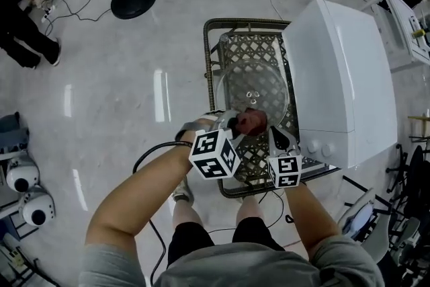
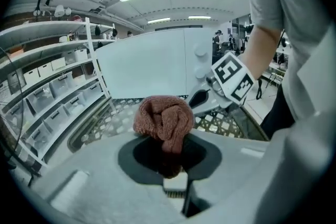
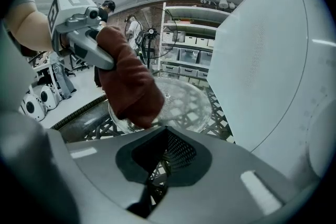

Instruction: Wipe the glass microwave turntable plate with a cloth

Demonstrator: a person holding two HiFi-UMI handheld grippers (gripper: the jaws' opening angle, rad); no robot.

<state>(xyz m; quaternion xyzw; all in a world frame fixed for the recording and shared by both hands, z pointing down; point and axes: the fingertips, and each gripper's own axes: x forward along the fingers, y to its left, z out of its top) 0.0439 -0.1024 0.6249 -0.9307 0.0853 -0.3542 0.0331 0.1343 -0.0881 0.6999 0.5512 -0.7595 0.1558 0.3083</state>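
Clamped on the cloth (image 1: 252, 121) by left gripper (image 1: 236, 123), at near rim of glass plate (image 1: 256, 80) (flat on lattice table (image 1: 209, 64)), with plate's centre ahead and lower. Right gripper (image 1: 281, 143) with jaws apart, empty, beside same rim.

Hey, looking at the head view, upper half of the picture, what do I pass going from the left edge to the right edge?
A standing person's dark trouser legs → round black fan base → glass turntable plate on the lattice table → white microwave.
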